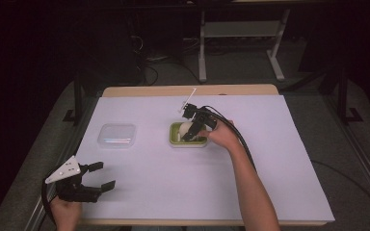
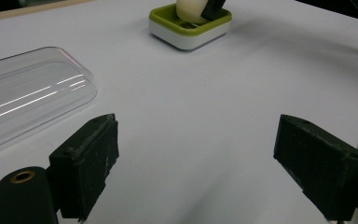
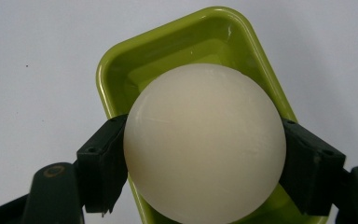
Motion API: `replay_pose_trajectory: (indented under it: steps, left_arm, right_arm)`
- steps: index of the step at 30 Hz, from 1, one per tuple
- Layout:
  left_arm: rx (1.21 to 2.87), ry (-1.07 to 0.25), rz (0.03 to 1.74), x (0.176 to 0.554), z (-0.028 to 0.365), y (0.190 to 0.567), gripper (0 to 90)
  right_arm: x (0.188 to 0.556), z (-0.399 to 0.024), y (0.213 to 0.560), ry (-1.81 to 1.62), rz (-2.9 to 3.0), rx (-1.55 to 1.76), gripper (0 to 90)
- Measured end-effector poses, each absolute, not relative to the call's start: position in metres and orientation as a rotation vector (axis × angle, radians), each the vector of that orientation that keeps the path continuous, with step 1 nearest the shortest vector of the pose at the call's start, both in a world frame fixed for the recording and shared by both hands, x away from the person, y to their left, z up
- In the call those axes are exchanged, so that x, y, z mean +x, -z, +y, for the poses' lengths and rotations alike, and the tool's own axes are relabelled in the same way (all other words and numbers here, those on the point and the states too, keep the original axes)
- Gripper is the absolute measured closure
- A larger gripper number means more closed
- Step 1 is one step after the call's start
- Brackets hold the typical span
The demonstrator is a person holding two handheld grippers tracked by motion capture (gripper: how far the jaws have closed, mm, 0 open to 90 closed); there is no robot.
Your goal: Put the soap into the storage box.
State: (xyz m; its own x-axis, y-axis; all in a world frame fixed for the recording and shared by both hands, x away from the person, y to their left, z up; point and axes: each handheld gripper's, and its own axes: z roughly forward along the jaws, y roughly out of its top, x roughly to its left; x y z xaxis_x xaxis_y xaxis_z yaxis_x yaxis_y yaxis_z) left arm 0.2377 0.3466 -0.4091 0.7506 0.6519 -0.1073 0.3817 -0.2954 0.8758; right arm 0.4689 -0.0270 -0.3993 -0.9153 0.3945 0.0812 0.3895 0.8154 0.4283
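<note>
A cream-white ball (image 3: pixel 204 142) sits between the jaws of my right gripper (image 3: pixel 205 158), which is shut on it just over a lime-green tray (image 3: pixel 168 51). From above, the ball (image 1: pixel 186 127) and right gripper (image 1: pixel 191 132) hang over the green tray (image 1: pixel 175 138) at the table's middle. In the left gripper view the tray (image 2: pixel 189 29) stands far ahead with the ball (image 2: pixel 189 10) above it. My left gripper (image 1: pixel 98 176) rests open near the front left edge, its jaws wide apart with nothing between them (image 2: pixel 196 163).
A clear plastic lid (image 1: pixel 117 135) lies flat left of the tray, also close on the left in the left gripper view (image 2: pixel 28 91). White paper (image 1: pixel 270 159) covers the table. Cables trail from both grippers. Dark floor and table legs lie beyond the far edge.
</note>
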Motion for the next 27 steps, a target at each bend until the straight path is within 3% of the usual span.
replay_pose_trajectory:
  steps: [27]
  left_arm:
    - [1.918, -0.329, 0.789, 0.2375, 0.3465, 0.4088, 13.2]
  right_arm:
    - [0.4691, -0.0268, 0.3995, -0.695, 2.98, 0.644, 23.9]
